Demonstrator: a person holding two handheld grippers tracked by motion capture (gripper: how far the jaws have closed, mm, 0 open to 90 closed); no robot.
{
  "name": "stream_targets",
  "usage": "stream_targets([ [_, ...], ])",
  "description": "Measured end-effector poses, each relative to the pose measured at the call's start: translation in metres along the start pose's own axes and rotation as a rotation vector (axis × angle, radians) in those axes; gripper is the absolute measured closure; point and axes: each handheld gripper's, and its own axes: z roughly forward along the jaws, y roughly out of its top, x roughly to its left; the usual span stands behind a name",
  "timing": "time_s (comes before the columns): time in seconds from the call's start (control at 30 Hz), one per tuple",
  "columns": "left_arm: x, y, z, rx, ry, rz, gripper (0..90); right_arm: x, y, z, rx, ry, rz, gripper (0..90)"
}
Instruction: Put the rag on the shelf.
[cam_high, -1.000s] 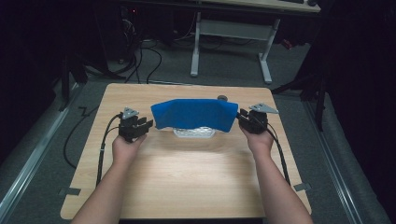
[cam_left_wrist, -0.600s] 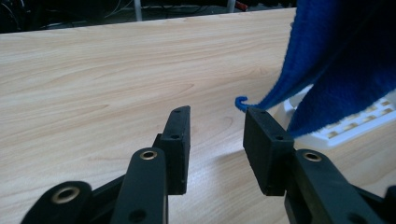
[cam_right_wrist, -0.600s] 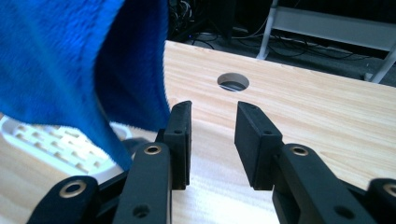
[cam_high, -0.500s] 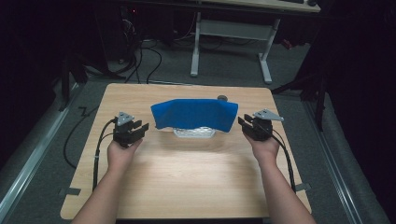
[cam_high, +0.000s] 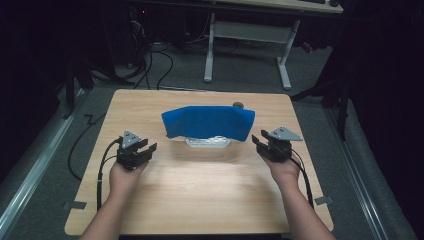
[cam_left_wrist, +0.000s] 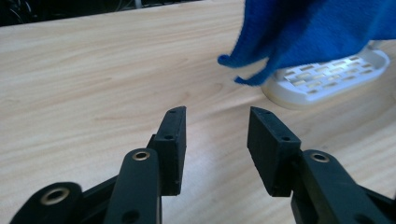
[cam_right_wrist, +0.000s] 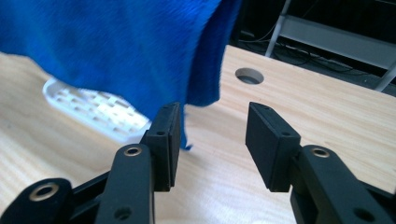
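high view: above, facing forward-down | gripper views: low, close, facing inward | shared: blue cloth (cam_high: 208, 122), white rack (cam_left_wrist: 327, 77)

My left gripper (cam_high: 147, 148): jaws parted, nothing between them, held left of the blue cloth (cam_high: 208, 122), clear of it. My right gripper (cam_high: 258, 140): jaws parted, empty, right of the cloth, just beside its edge. Forearms both extended, hands gripping.

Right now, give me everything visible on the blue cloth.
The blue cloth looks like soft, fuzzy towel fabric, plain blue, unmarked. It is draped over a white slotted plastic rack near the middle of the wooden table, hanging down on both sides with its corners dangling free of the tabletop. Both tongs, left and right, stand open beside it, apart from it.
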Motion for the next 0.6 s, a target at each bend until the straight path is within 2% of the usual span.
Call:
stream_targets([
  [0.1,-0.006,-0.007,-0.006,-0.001,-0.021,0.004,55.2,0.008,-0.005,-0.009,-0.015,0.004,-0.023,54.2],
  [0.27,-0.017,-0.017,-0.011,0.009,-0.044,0.017,53.6,0.018,-0.014,-0.018,0.000,0.010,-0.042,52.0],
  [0.33,-0.023,-0.022,-0.012,0.021,-0.048,0.031,52.9,0.023,-0.019,-0.023,-0.012,0.009,-0.043,51.9],
  [0.4,-0.030,-0.027,-0.013,0.030,-0.068,0.029,52.6,0.026,-0.023,-0.027,-0.007,0.016,-0.044,51.1],
  [0.6,-0.059,-0.042,-0.015,0.059,-0.102,0.064,50.1,0.042,-0.040,-0.039,-0.008,0.018,-0.064,49.0],
])
